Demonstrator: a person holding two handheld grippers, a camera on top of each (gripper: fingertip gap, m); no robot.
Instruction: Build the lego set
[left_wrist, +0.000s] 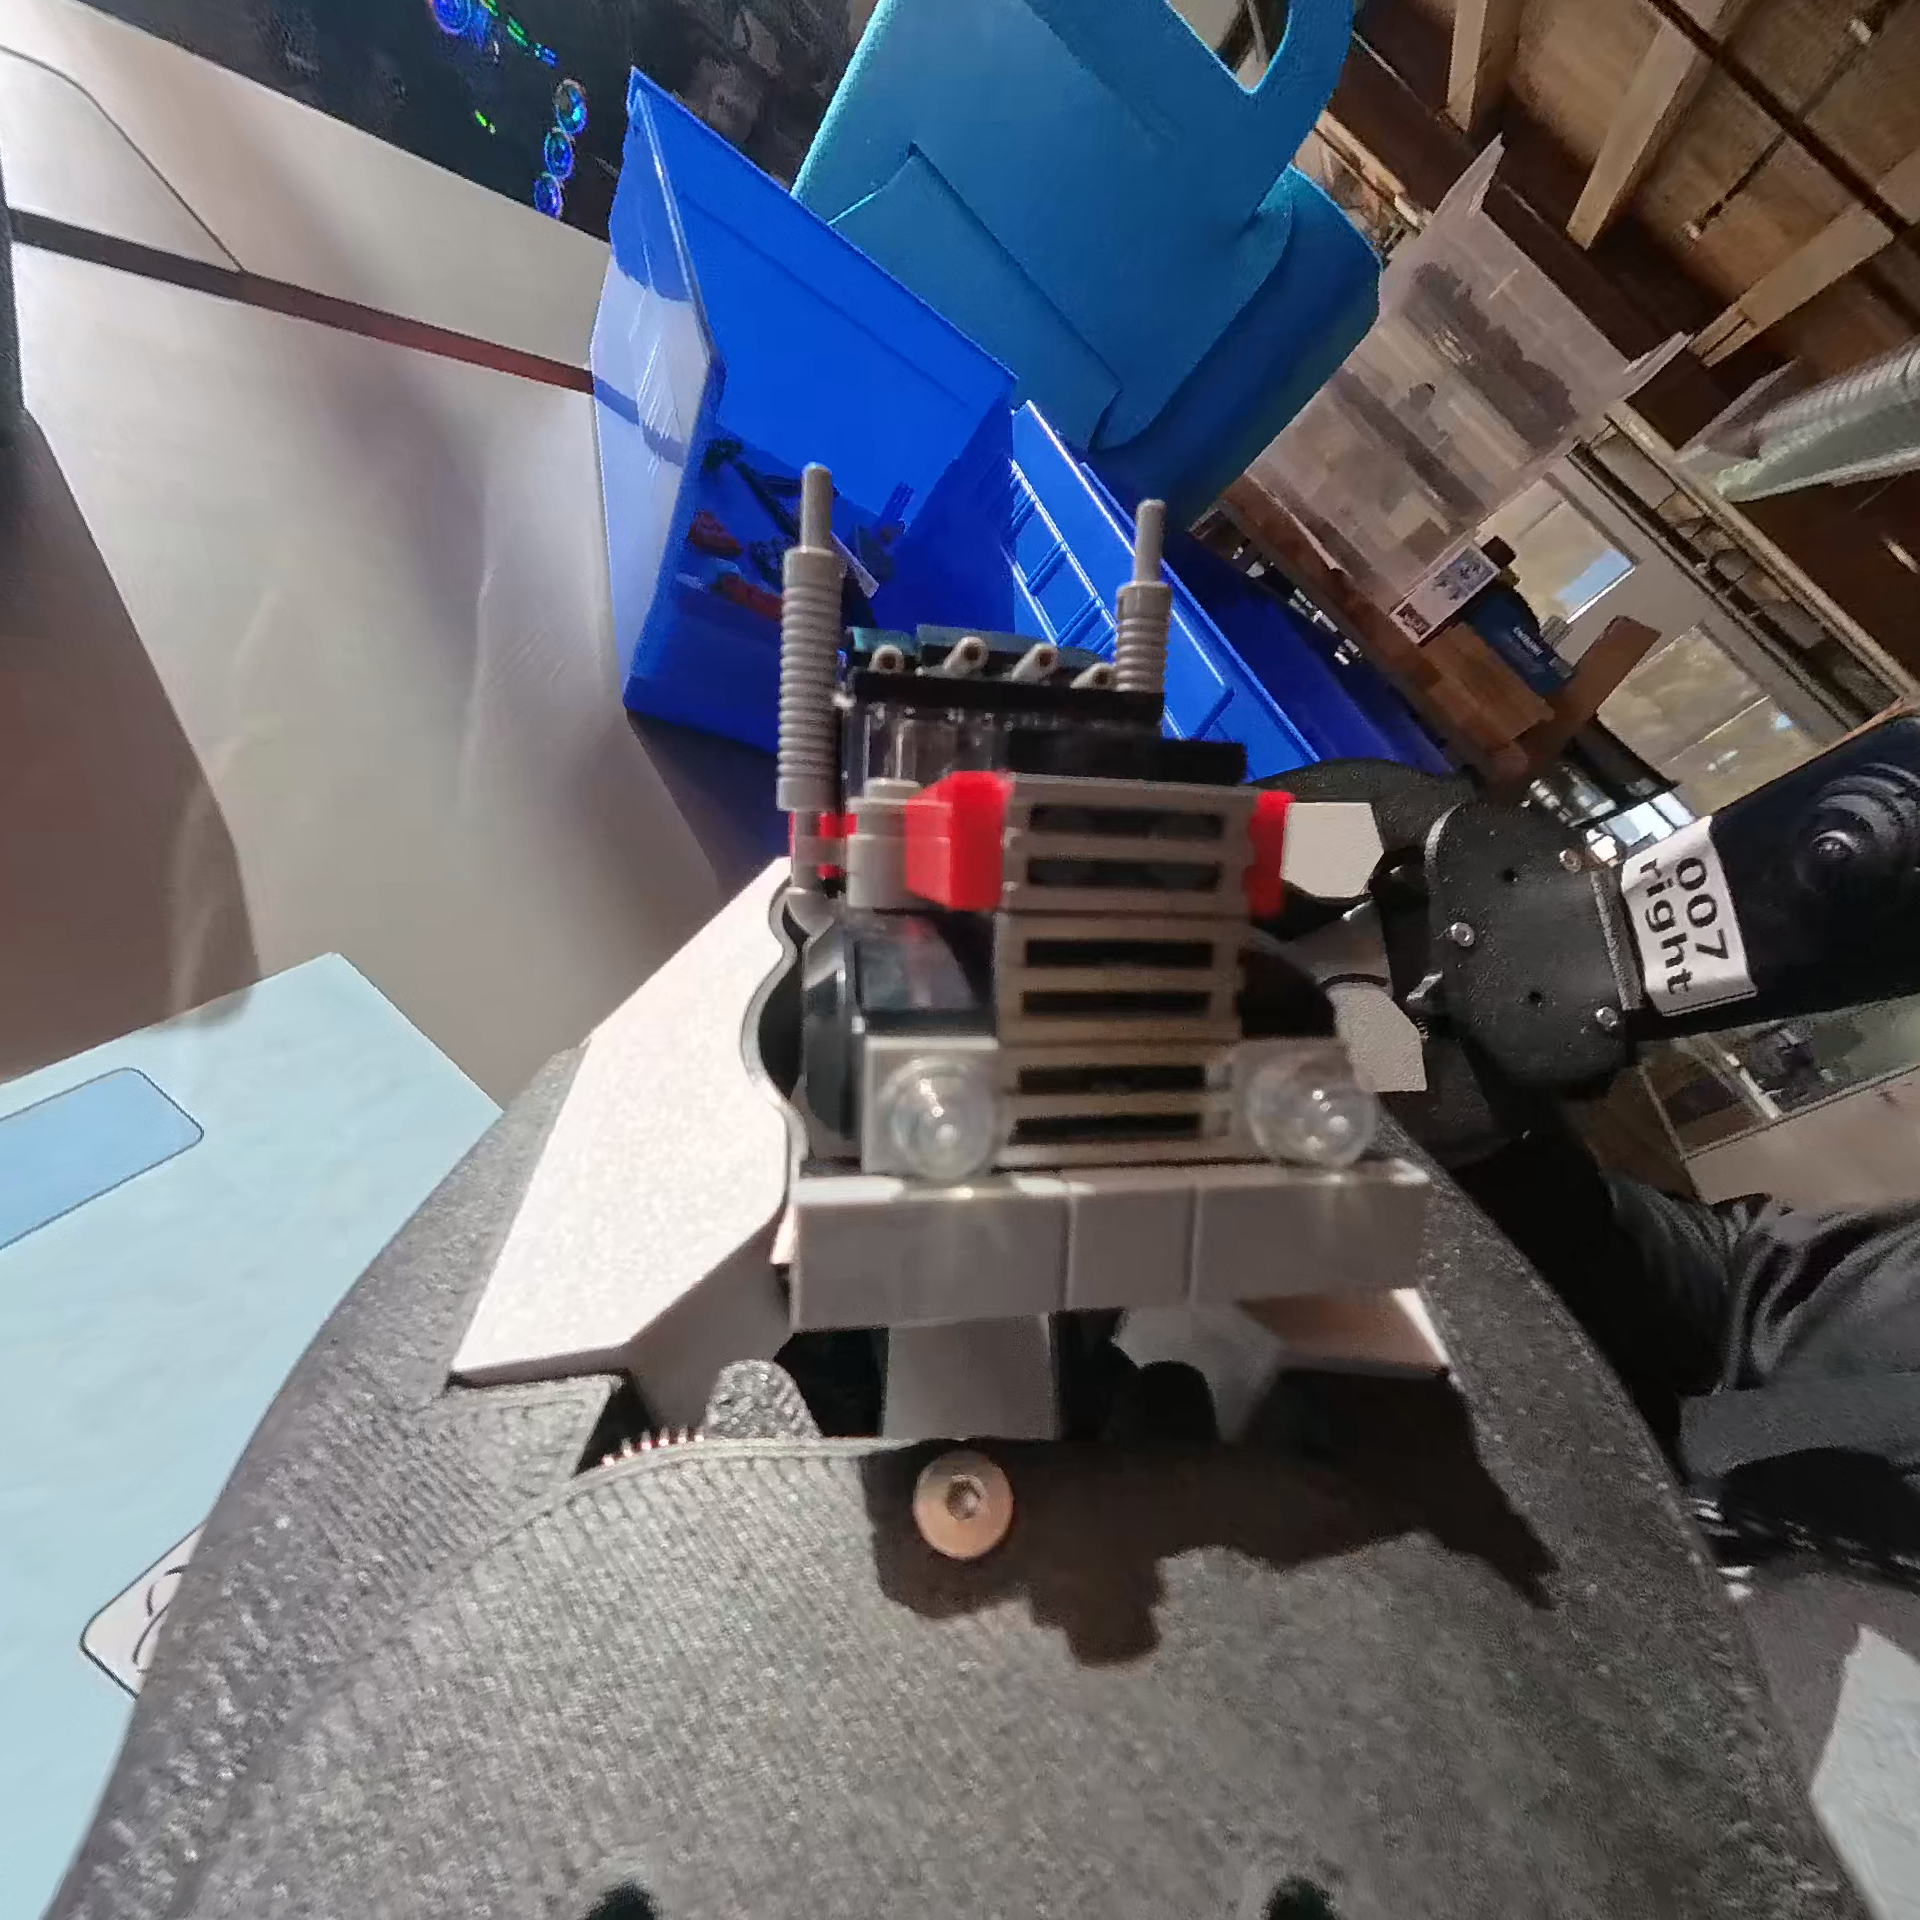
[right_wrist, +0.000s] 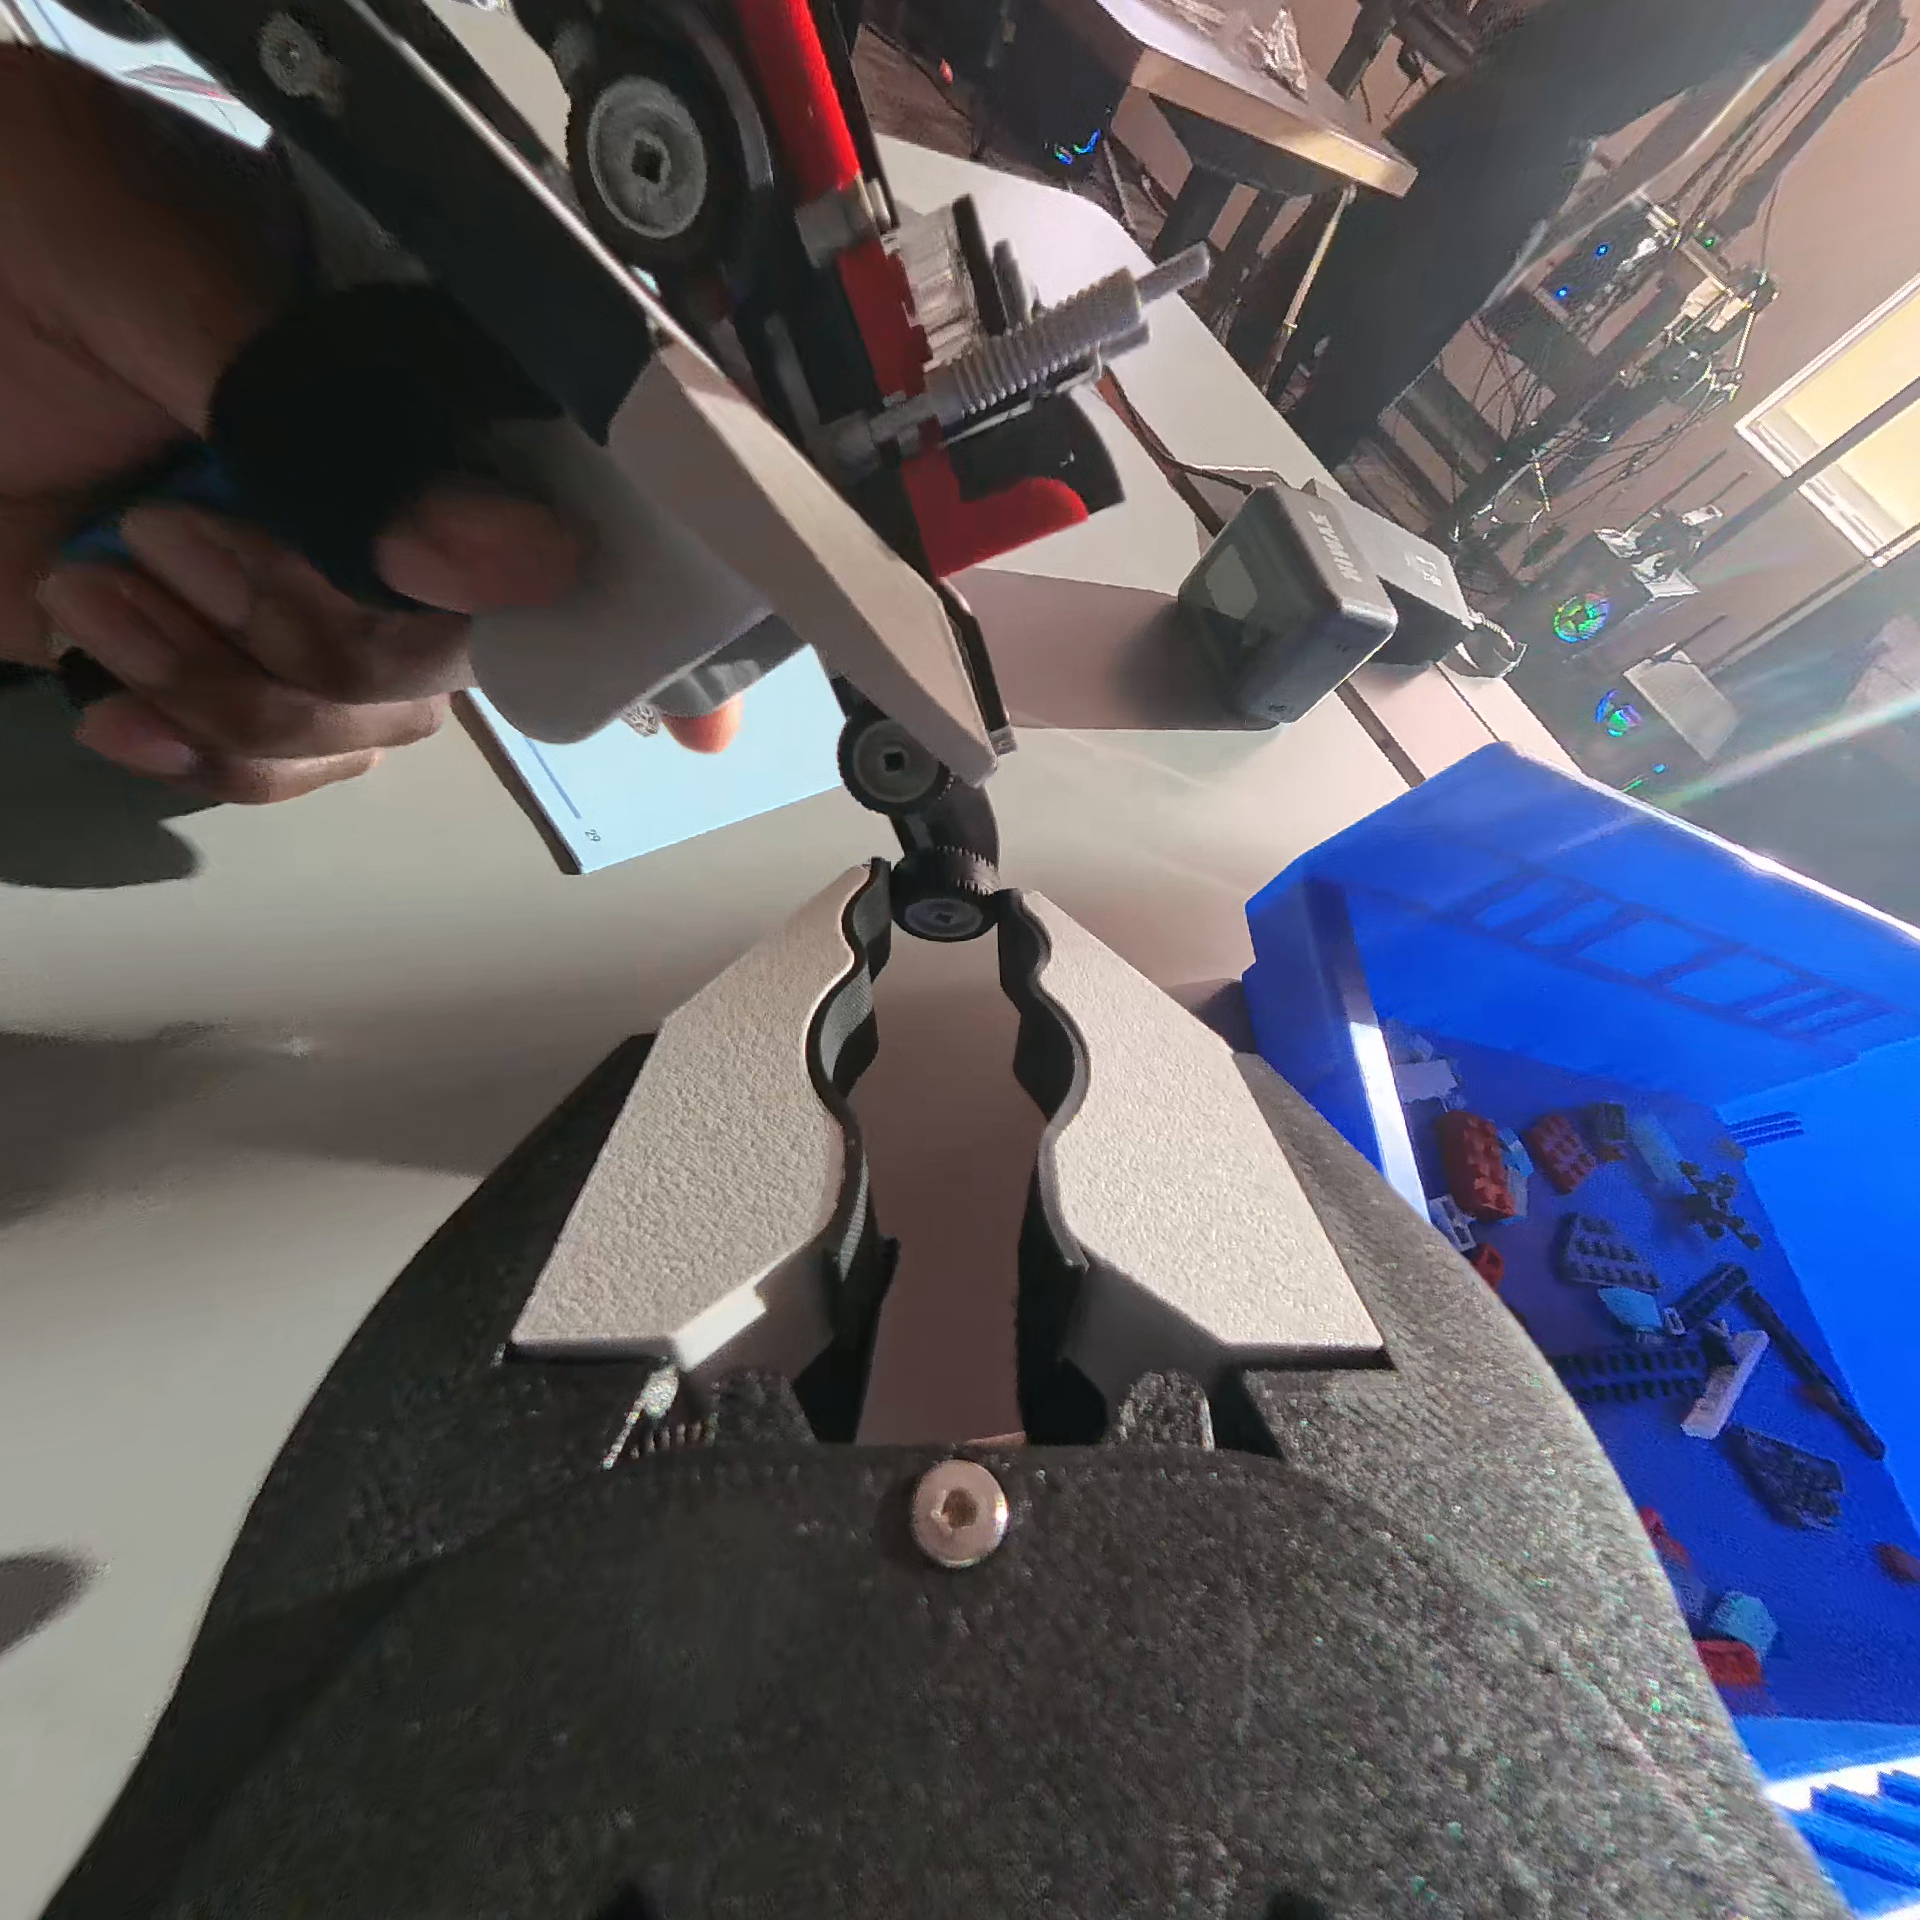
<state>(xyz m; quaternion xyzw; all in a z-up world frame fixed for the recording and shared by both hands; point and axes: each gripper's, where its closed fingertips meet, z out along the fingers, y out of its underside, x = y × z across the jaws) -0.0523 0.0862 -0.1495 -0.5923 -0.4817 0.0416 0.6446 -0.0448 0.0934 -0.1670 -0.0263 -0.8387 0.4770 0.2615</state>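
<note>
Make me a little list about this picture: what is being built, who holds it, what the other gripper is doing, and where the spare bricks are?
Being built: lego truck, black and red with a grey grille
Held by: left gripper, fingers closed on the truck's sides
Other gripper: right gripper, fingers pinching a small black wheel at the truck's underside
Spare bricks: loose in the blue bin
Also there: light blue instruction booklet on the table
</note>
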